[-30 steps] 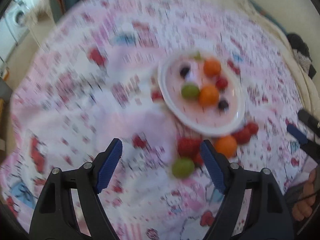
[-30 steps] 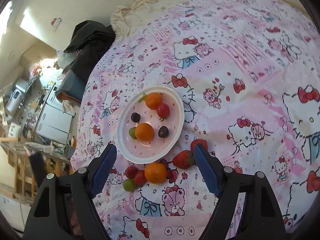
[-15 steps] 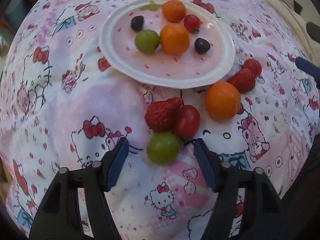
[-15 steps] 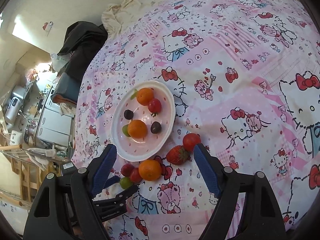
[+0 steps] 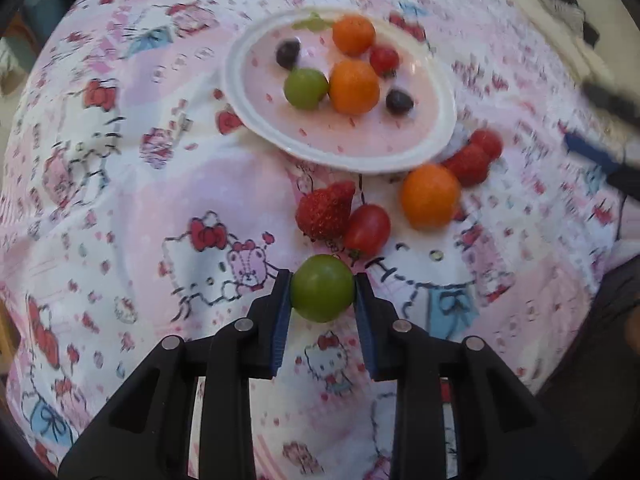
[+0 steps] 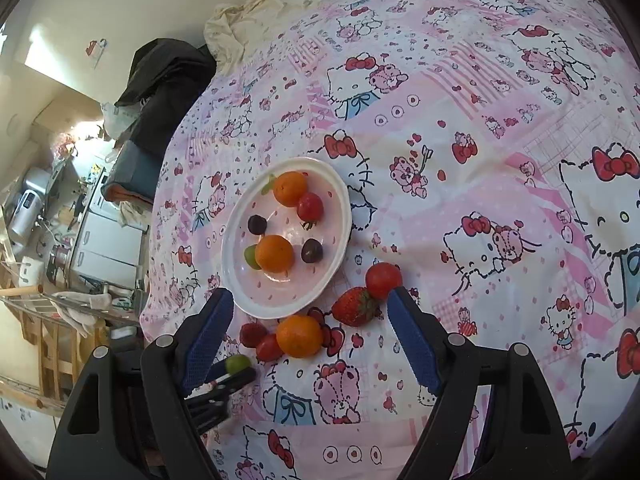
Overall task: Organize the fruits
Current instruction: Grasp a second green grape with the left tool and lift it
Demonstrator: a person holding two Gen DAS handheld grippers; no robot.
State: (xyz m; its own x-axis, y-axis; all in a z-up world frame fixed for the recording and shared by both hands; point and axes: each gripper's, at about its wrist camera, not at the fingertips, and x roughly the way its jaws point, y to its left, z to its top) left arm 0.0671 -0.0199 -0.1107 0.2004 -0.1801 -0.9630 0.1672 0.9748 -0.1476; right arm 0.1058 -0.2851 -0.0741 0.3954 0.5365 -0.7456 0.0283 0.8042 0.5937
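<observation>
The round green grape-like fruit (image 5: 322,293) was held between the blue pads of the left gripper (image 5: 322,296), whose jaws were closed to the fruit's width, one pad against each side; whether the fruit had been lifted off the cloth or was resting on it could not be told from the blurred wrist view. Straight ahead of that gripper, beyond a red strawberry (image 5: 326,211) and a small red cherry tomato (image 5: 368,225) lying touching each other, the white shallow plate with pink speckles (image 5: 248,116) was seen, already bearing two oranges, a green fruit, a red tomato and two dark grapes. The held fruit being nearly spherical, no long axis needed to be considered; the coming move was judged to be a forward carry over the strawberry and tomato to the plate. To the right and ahead of the left gripper a loose orange mandarin (image 5: 430,195) lay near the plate's rim. The right gripper (image 6: 310,344) was held wide open and empty above the same cluster, so the left one was judged the nearer to the green fruit. The surface was a soft, rumpled pink cartoon-cat bedsheet (image 6: 480,160), on which round fruit was thought likely to roll; a cluttered room with a dark garment (image 6: 168,76) lay beyond its edge.
</observation>
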